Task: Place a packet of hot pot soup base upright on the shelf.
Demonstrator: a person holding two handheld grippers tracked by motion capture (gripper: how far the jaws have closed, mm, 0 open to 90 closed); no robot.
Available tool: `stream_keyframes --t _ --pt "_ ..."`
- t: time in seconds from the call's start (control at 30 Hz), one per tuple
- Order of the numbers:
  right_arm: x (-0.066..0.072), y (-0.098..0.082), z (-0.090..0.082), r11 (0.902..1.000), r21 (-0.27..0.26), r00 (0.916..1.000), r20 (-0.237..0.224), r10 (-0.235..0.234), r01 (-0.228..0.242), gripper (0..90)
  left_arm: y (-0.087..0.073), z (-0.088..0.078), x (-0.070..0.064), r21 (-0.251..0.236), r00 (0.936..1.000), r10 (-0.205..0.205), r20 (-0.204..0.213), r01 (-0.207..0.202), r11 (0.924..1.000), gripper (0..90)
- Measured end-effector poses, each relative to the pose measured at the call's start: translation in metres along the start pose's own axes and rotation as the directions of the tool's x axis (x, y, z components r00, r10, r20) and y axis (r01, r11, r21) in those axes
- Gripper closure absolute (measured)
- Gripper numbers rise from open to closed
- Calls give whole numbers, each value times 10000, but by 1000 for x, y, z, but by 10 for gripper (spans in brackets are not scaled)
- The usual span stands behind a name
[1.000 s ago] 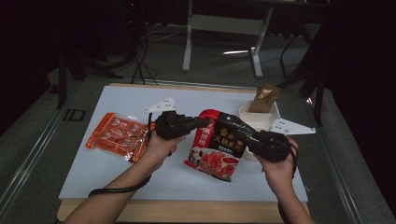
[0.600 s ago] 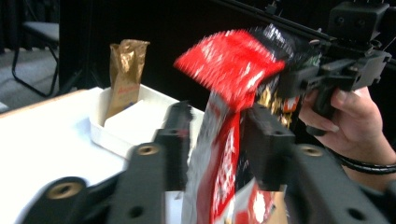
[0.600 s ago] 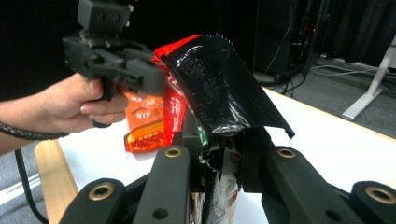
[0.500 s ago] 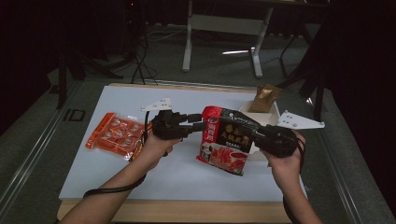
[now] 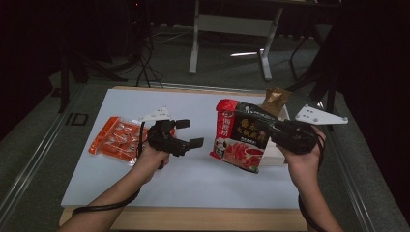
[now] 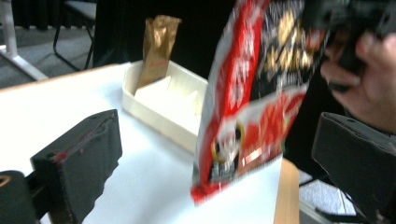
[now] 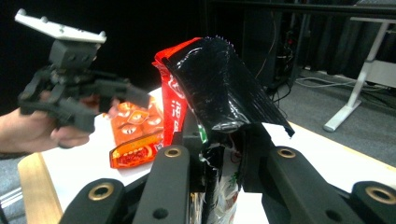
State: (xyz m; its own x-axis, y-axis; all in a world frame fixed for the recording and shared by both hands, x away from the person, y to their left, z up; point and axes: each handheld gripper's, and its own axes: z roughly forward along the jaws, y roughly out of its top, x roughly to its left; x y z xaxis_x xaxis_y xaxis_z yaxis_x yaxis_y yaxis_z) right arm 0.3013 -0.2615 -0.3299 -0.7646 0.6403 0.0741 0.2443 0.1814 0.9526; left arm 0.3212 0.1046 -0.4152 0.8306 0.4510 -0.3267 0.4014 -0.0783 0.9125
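The right gripper clamps a glossy red-and-black snack bag printed with unreadable Chinese characters. The left gripper is spread wide, holding nothing. Its own view reveals a gold pouch in a white tray.

Right tongs clamped on red-black pouch; left tongs beyond, orange packet on table

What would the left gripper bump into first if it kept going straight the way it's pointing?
Probably the red snack bag that the right gripper holds up. The left gripper is open and aimed at it, though how far off the bag hangs is hard to tell.
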Motion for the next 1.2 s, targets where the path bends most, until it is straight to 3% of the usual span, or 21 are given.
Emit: stream_keyframes --t 0.07,0.17,0.33,0.4,0.53,0.8,1.0,1.2 --pt "-3 3 -2 10000 -45 10000 51 -39 40 771 -6 -5 -3 31 9996 64 -290 -63 10000 10" --pt "-6 7 -3 9999 -95 9998 193 -103 105 770 -13 -12 -6 41 9993 169 -345 -168 9999 10" --pt "-13 14 -7 9995 -186 9985 486 -264 273 770 -33 -22 -12 187 9974 670 -247 -666 9976 10" --pt "-17 17 -9 9995 -182 9981 558 -260 270 770 -40 -25 -13 113 9982 580 -143 -578 9983 10" --pt "-26 22 -12 9992 -211 9964 788 -325 342 769 -53 -35 -13 -33 9971 635 -419 -637 9980 10" --pt "-43 27 -15 9993 -182 9933 1114 -312 334 769 -78 -56 -14 326 9878 978 -1208 -945 9950 11" --pt "-61 27 -14 9999 -90 9889 1483 -93 107 769 -102 -70 -14 367 9867 607 -1506 -558 9978 11" --pt "-82 29 -13 10000 52 9810 1937 -92 84 769 -117 -82 -11 -9 9830 54 -1836 -57 10000 11"
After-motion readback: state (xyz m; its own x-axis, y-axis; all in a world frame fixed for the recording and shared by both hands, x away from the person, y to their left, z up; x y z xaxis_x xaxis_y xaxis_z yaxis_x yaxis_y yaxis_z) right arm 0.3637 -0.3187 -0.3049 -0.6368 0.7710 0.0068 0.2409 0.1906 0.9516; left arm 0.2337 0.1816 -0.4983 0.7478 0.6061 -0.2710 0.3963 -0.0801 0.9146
